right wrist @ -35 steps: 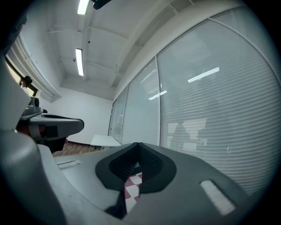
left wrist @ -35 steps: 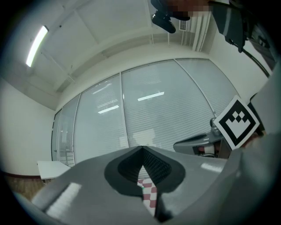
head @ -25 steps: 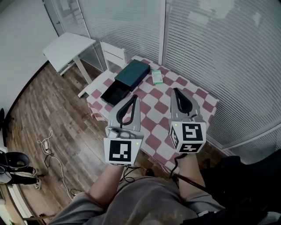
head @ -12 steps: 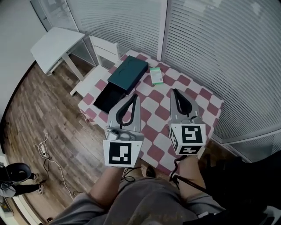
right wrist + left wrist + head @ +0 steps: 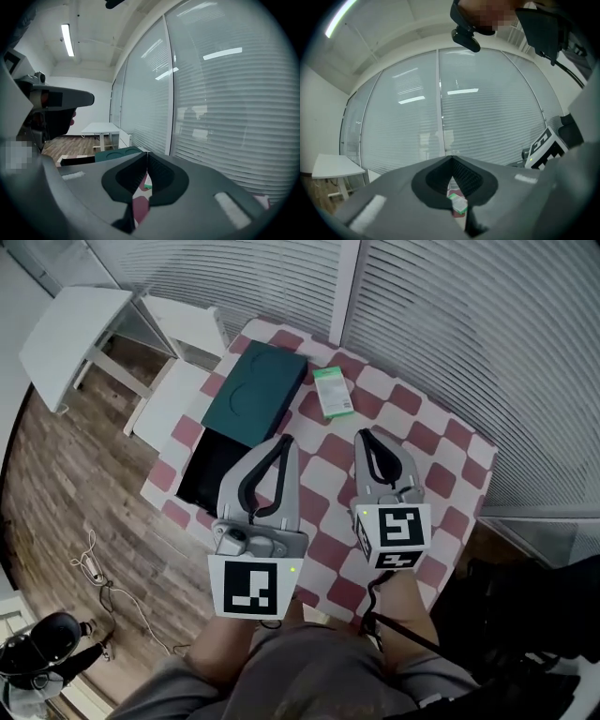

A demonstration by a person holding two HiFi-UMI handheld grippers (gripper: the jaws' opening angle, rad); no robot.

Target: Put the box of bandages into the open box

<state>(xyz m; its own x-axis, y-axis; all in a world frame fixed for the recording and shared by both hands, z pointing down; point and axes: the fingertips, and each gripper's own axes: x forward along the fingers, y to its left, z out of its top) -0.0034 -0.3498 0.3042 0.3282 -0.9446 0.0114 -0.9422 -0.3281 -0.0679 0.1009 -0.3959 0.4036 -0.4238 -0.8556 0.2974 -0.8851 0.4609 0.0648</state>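
Note:
The box of bandages (image 5: 332, 392), white and green, lies flat on the checkered table (image 5: 419, 440) near its far edge. The open box (image 5: 201, 475) is a black tray at the table's left side, and a dark green lid (image 5: 254, 395) lies over its far part. My left gripper (image 5: 285, 441) is shut and empty, hovering over the table just right of the tray. My right gripper (image 5: 366, 435) is shut and empty too, a short way nearer than the bandage box. Past the left gripper's (image 5: 451, 160) shut jaws, the left gripper view shows the bandage box (image 5: 458, 205).
Slatted blinds (image 5: 469, 324) close off the far and right sides of the table. A white side table (image 5: 70, 329) and a white stool (image 5: 176, 390) stand to the left. A cable (image 5: 98, 573) lies on the wood floor below the table's left edge.
The head view has moved forward over the table, so the boxes sit closer and lower in the picture. Both grippers stay shut, side by side, in the same pose.

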